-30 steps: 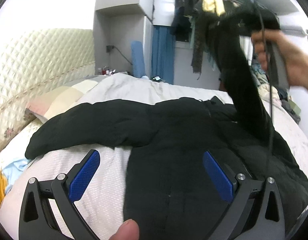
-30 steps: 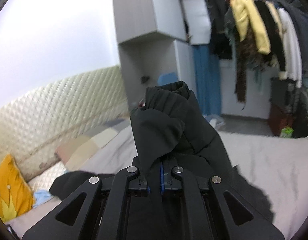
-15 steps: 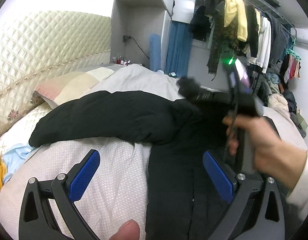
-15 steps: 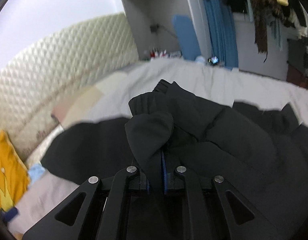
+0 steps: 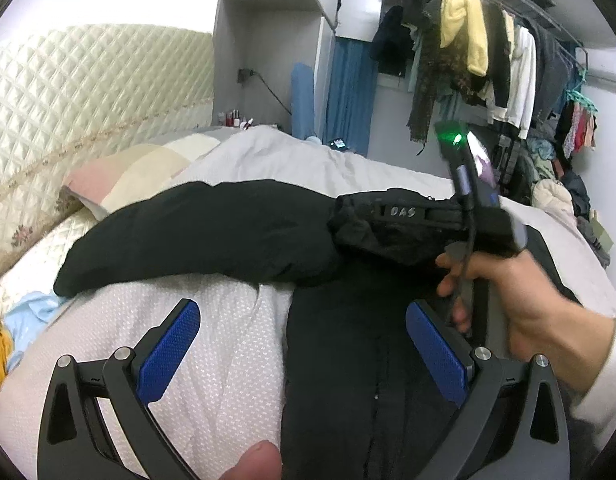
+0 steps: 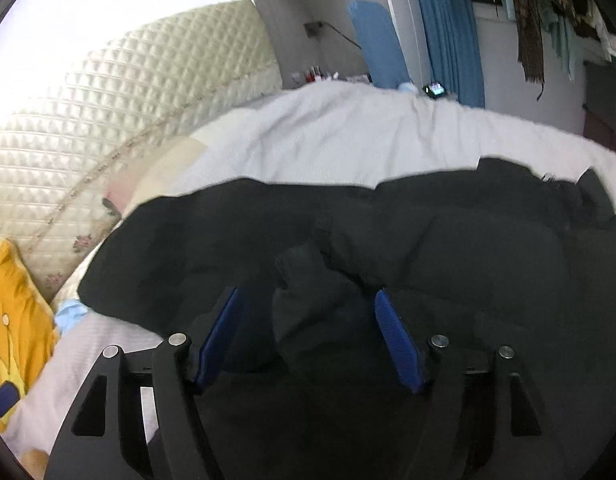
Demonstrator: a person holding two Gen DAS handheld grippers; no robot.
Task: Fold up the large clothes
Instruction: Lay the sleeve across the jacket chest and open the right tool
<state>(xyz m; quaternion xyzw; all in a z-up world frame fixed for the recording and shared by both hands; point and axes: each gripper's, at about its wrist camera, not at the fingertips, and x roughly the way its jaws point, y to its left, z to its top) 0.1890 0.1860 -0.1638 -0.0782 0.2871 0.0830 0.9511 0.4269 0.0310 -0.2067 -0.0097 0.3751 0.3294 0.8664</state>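
Observation:
A big black jacket [image 5: 348,360] lies spread on the bed, one sleeve [image 5: 211,232] stretched out to the left. The other sleeve is folded across the jacket's body, and its cuff [image 6: 308,320] rests between the blue pads of my right gripper [image 6: 306,296]. Those jaws are opening, and the pads stand apart from the cuff on both sides. In the left wrist view a hand [image 5: 508,292] holds that gripper low over the jacket. My left gripper [image 5: 301,312] hovers open over the jacket's left edge and the white cover, with nothing between its fingers.
The bed has a white textured cover [image 5: 211,360], a pillow [image 5: 139,176] and a quilted headboard [image 5: 87,100] at the left. A yellow cushion [image 6: 15,300] and a light blue cloth [image 5: 31,308] lie at the left edge. A rack of hanging clothes [image 5: 488,60] stands behind the bed.
The right gripper came down from high up, carrying the sleeve across the jacket's body. Its jaws, shut on the cuff before, now stand apart. The left gripper hardly moved.

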